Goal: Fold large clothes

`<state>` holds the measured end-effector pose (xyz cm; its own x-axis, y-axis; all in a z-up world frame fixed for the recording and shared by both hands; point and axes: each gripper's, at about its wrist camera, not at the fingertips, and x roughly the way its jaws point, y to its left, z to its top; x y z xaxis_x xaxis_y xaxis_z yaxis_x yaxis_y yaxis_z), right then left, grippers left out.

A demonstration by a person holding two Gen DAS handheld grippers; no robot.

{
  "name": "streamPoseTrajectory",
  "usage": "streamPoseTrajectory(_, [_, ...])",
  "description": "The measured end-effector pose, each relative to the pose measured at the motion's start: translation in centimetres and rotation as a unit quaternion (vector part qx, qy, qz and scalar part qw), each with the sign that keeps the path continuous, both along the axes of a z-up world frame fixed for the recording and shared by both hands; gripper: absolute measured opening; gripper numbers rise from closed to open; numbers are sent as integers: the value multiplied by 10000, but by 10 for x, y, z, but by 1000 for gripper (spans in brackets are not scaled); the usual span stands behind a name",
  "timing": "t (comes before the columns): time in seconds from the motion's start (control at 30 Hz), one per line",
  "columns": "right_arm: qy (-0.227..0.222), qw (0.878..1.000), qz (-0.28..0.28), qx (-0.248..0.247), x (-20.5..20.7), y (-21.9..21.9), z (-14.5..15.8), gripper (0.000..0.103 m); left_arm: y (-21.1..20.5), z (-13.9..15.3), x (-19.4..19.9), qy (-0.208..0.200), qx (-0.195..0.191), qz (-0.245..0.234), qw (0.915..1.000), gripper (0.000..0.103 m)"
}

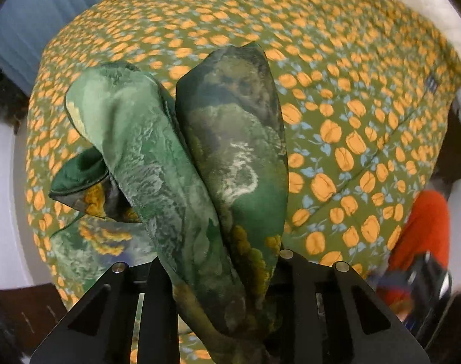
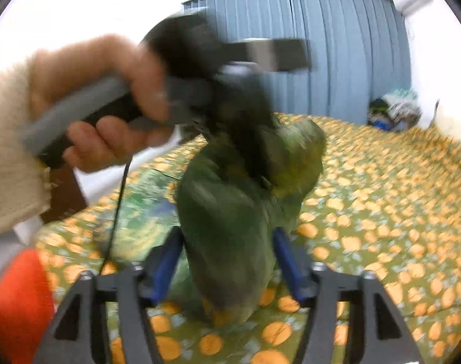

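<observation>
one garment, a green printed cloth (image 1: pixel 200 157), hangs bunched in two long folds above the flower-patterned bedspread (image 1: pixel 367 106), its long axis running straight down from the tongs to the bed, where its lower part lies spread out. left gripper (image 1: pixel 221 288) points steeply down and is clenched on the top of the bundle, the fabric pinched between its black fingers. out to the right wrist view, blurred: the same cloth (image 2: pixel 230 212) sits directly ahead of the right gripper (image 2: pixel 227 261), between its blue-padded fingers (image 2: pixel 166 261), but the pads stand apart from it, so that one reads as released, not gripping. the left hand (image 2: pixel 109 115) is the one on the cloth, higher up. my read: the right must find a hanging edge below the left's pinch to spread the piece out.
</observation>
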<state>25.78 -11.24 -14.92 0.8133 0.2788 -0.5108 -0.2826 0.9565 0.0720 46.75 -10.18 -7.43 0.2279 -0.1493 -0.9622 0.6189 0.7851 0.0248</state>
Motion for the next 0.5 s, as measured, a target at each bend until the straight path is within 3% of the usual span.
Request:
streamPoseTrajectory(0.17, [341,9979,-155,519,11,-22,-2,65,104,19,20,-37,-502,466,9976,27])
streamPoseTrajectory(0.27, [600,9974,-124,370,36,-16,-6,65,158,7,29,41,-672,785,9946,28])
streamPoseTrajectory(0.37, [934,9952,251,140,74,12,-4,48,200,-15,30,127,-798,1018,9915,29])
streamPoseTrajectory(0.5, [1192,9888,875,-209,113,63,-1,43,246,-41,28,235,-1089,1283,9855,31])
